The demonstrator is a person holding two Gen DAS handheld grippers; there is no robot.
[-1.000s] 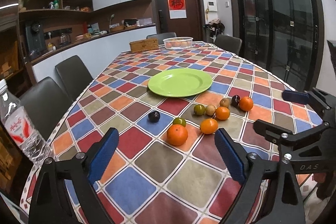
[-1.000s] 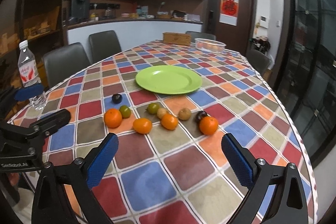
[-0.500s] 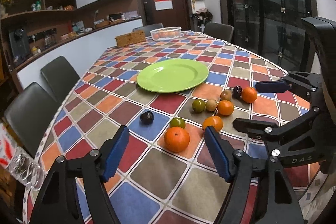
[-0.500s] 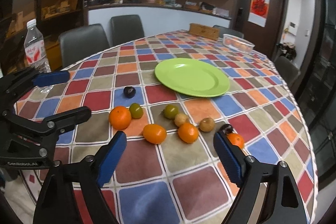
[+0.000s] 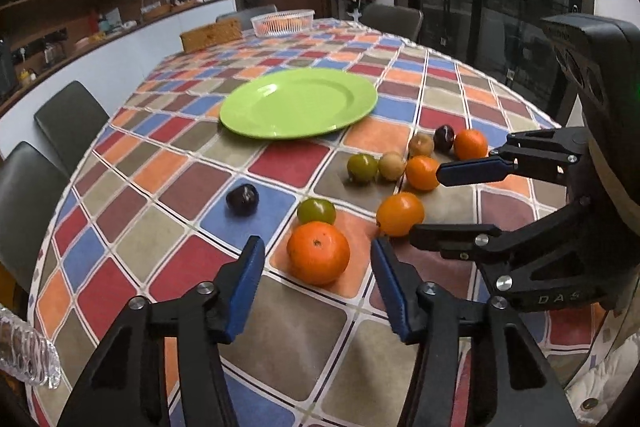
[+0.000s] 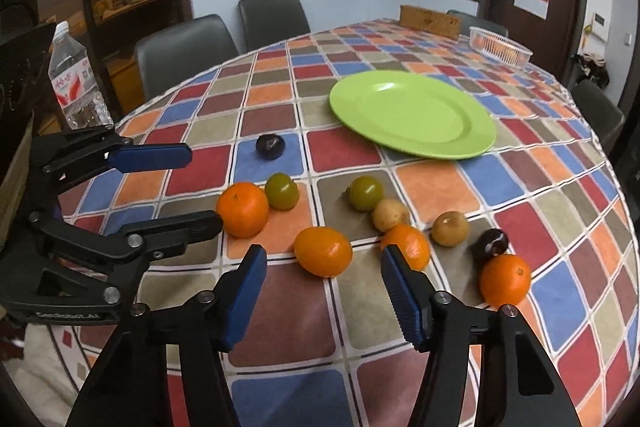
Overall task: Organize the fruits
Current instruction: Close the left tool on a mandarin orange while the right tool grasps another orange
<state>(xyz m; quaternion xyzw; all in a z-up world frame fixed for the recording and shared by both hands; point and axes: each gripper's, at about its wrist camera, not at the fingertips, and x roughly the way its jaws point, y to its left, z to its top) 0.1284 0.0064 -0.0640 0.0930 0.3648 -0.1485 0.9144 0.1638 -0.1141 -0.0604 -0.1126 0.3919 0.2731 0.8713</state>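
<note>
- As I read the left wrist view from left to right, a crinkled bottle (image 5: 28, 355) sits at the table's near-left edge, and two dark chairs (image 5: 68, 119) stand beside the table (image 5: 280, 359).
- My left gripper (image 5: 318, 291) is spread wide, grasping nothing; its blue pads (image 5: 246, 291) flank a large orange (image 5: 318, 253) that lies just ahead of the tips, untouched.
- Just behind that orange, and touching it, lies a green fruit (image 5: 317, 211); a dark plum (image 5: 242, 199) lies alone to the left of the green fruit, on a blue square.
- Beyond these, the green plate (image 5: 298, 103) lies bare at mid-table.
- Right of the large orange lies a small orange (image 5: 400, 214).
- In the right wrist view, my right gripper (image 6: 324, 289) is likewise spread and holds nothing; the small orange (image 6: 323, 251) lies just ahead of its pads, between them.
- Behind that small orange runs a loose row: a second green fruit (image 6: 366, 193), a tan fruit (image 6: 390, 214) and a second small orange (image 6: 408, 245), the last partly hidden by my right pad (image 6: 402, 297).
- Further right lie another tan fruit (image 6: 450, 228), a second plum (image 6: 490, 244) and, touching it, a third orange (image 6: 505, 279).
- At the far end of the table stand a wooden box (image 6: 429, 20) and a white basket (image 6: 500, 45).
</note>
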